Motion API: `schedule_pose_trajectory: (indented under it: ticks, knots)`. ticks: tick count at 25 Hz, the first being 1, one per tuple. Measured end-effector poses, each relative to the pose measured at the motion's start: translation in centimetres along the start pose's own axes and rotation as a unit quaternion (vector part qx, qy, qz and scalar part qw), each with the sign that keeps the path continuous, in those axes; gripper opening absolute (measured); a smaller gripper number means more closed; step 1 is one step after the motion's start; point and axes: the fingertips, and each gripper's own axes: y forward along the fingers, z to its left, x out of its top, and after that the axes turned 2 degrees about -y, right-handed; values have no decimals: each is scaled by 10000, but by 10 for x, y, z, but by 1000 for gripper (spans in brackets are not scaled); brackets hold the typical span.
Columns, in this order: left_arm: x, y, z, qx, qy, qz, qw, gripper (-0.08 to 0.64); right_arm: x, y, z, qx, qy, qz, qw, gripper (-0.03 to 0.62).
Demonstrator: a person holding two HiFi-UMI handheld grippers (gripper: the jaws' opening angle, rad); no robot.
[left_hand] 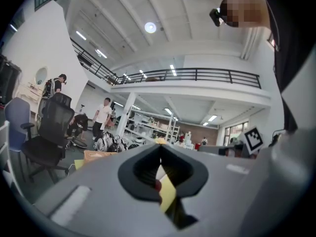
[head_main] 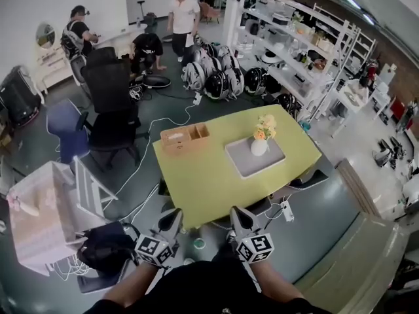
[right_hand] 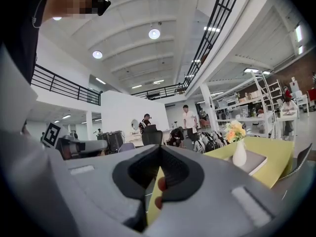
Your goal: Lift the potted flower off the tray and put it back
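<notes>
A tall white hall with a railed gallery (left_hand: 197,75) running high above the table, and a grey-green floor (head_main: 340,227) on all sides of it. The yellow-green table (head_main: 196,175) stands out in the open and sits at an angle to the person holding the tools.

Past the table's far right corner, white shelves (head_main: 308,51) run away in a long row, crowded with small goods. Beyond its far edge a heap of helmets and bags (head_main: 219,74) lies on the floor. Three people are further back from the table: one standing in a white shirt (head_main: 182,15), one crouched low (head_main: 147,48), and one over by the wall (head_main: 77,34). Off the table's left side stand black office chairs (head_main: 111,103) and a blue chair (head_main: 65,129), with a white cable (head_main: 163,120) trailing across the floor toward the table. Nearer, still left of the table, are a pale cart (head_main: 39,221) and a dark bag (head_main: 105,247) on the floor.

On the table, a grey tray (head_main: 241,165) lies toward its right half. A wooden box (head_main: 184,138) sits at the table's far left edge, apart from the tray. The potted flower (head_main: 260,139), a white vase of yellow and orange blooms, stands upright on the tray's far part.

Both claws hang off the table's near edge, over the floor and well apart from the flower. The left gripper (head_main: 174,214) has its jaws pressed together on nothing, and the right gripper (head_main: 236,211) likewise.
</notes>
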Motion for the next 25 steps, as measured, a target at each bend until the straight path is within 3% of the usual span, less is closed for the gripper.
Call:
schedule_pose_trajectory:
  ticks: [25]
  knots:
    - [-4, -17, 2, -186, -108, 135, 9997, 8, 1, 1, 37, 6, -308, 63, 9995, 3]
